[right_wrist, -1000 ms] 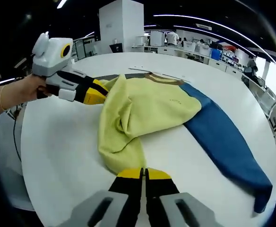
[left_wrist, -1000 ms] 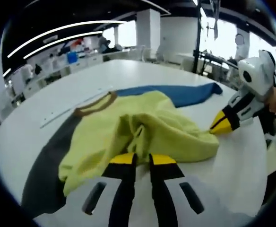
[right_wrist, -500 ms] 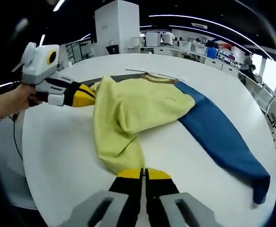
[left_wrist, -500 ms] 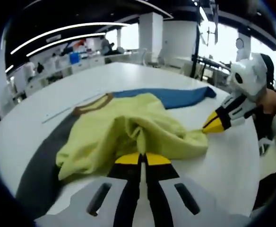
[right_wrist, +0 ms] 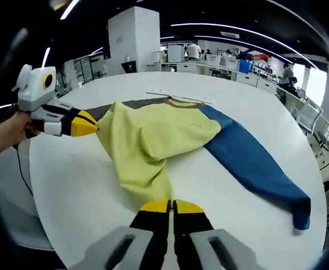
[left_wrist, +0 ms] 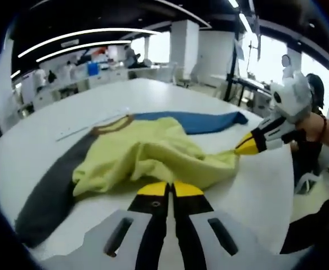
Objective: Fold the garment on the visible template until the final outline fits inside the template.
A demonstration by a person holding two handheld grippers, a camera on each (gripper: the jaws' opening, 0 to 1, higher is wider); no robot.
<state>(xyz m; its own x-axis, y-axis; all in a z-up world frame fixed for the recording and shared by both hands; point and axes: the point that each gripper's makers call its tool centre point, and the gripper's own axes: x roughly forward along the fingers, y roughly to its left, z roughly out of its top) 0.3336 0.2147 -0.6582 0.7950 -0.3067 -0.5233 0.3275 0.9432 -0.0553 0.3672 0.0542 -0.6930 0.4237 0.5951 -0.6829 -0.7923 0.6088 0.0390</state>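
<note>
Left gripper view: lay rumpled on the round white counter (left_wrist: 52, 115), the yellow fleece sweatshirt with a brown collar, one blue sleeve and one grey sleeve (left_wrist: 153, 154). Left gripper (left_wrist: 165, 188) clamped on the near yellow hem, jaws together. Right gripper (left_wrist: 243, 147) pinching the hem's far corner.

Right gripper view: same sweatshirt (right_wrist: 159, 132) spread mid-counter (right_wrist: 80, 185), blue sleeve trailing right. Right gripper (right_wrist: 170, 205) closed on the hem; left gripper (right_wrist: 91, 128) gripping the opposite corner, held by a hand (right_wrist: 7, 132).

Both hand-held grippers, left (left_wrist: 165, 190) and right (right_wrist: 170, 206), jaws pressed together, seemingly pinching cloth.
</note>
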